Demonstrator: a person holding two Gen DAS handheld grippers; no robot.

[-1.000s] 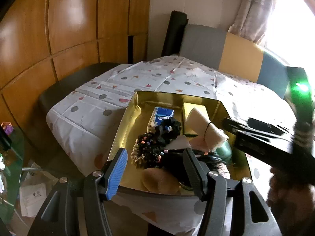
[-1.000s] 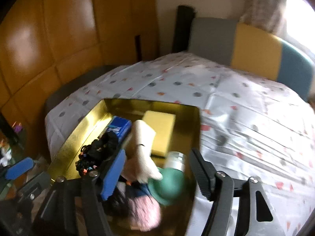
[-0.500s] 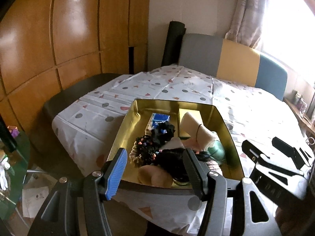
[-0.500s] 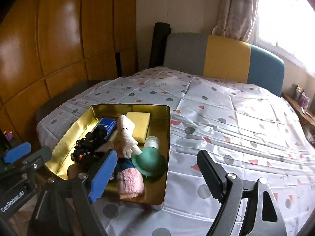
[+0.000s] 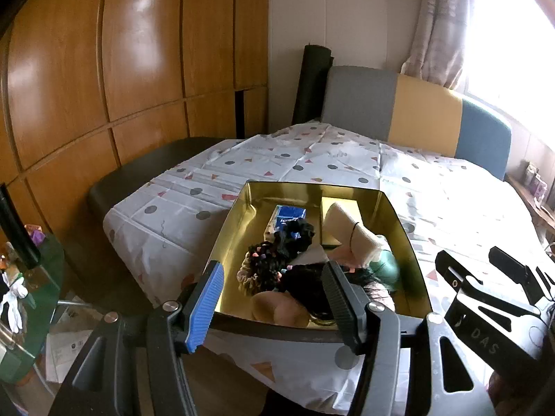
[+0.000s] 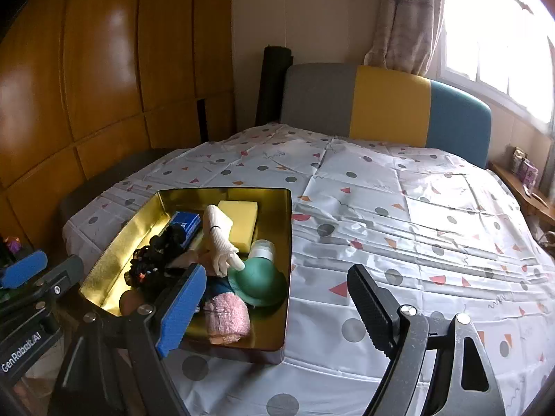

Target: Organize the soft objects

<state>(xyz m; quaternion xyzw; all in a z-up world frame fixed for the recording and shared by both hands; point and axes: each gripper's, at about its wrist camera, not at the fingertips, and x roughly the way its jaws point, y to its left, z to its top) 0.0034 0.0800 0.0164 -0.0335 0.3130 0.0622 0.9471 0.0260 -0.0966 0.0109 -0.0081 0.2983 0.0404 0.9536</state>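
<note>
Both tools held back from the tin, above the near edge of the counter (image 6: 399,208).

Left tool (image 5: 274,298): jaws spread, nothing between them, aimed at the tin's near end.
Right tool (image 6: 274,298): jaws spread wide, empty, aimed past the tin's right wall.

Gold tin (image 6: 104,270) sits at the counter's near-left corner. All soft items lie piled inside it: yellow sponge (image 6: 239,222) and blue tissue pack (image 6: 185,223) at the far end, white glove (image 6: 218,239) draped across the middle, dark scrunchies (image 5: 277,256) to the left, green cap (image 6: 258,279) and pink cloth (image 6: 225,315) near.

Cloth outside the tin carries nothing.

Judgement: fits either gathered-and-done or about to be sorted out; cannot tell which.
</note>
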